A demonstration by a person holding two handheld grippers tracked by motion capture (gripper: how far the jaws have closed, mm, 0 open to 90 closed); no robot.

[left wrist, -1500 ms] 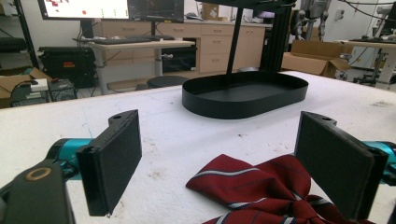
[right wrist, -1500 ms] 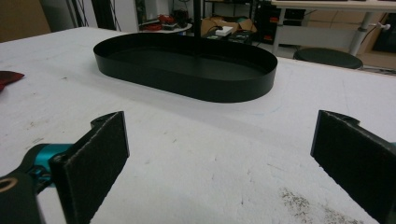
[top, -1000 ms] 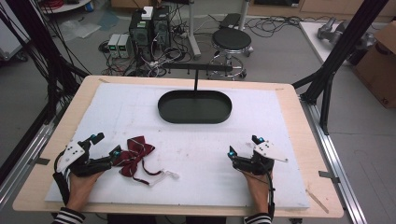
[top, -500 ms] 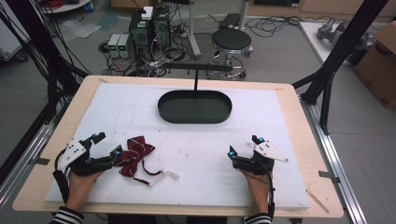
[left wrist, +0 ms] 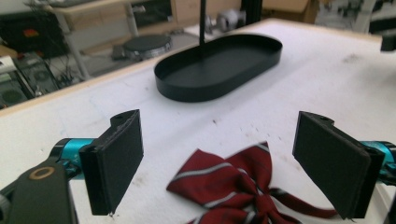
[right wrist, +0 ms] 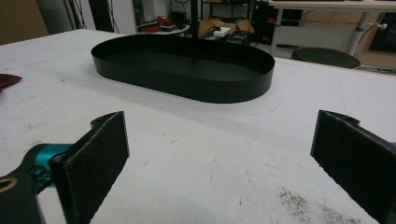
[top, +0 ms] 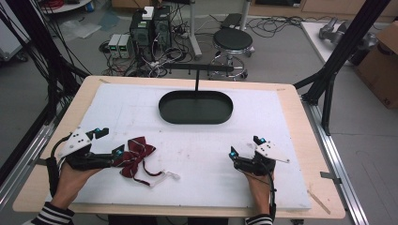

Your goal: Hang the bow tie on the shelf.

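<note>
Two grippers, jaws wide, holding nothing: left gripper (top: pixel 109 142) astride bow tie (top: pixel 136 156) (red, striped); tray (top: pixel 195 107) at twelve o'clock; right gripper (top: pixel 245 147) apart.

surfaces and finishes

the tabletop (top: pixel 291 93) has a pale wood rim under a matt white board (top: pixel 263 126), lightly scuffed and speckled. the oval tray (right wrist: pixel 187 84) looks like smooth black metal with a dull sheen. the bow tie (left wrist: pixel 233 186) is woven maroon cloth with grey stripes. tongs pads (left wrist: pixel 119 158) are matt black, faintly grainy.
</note>
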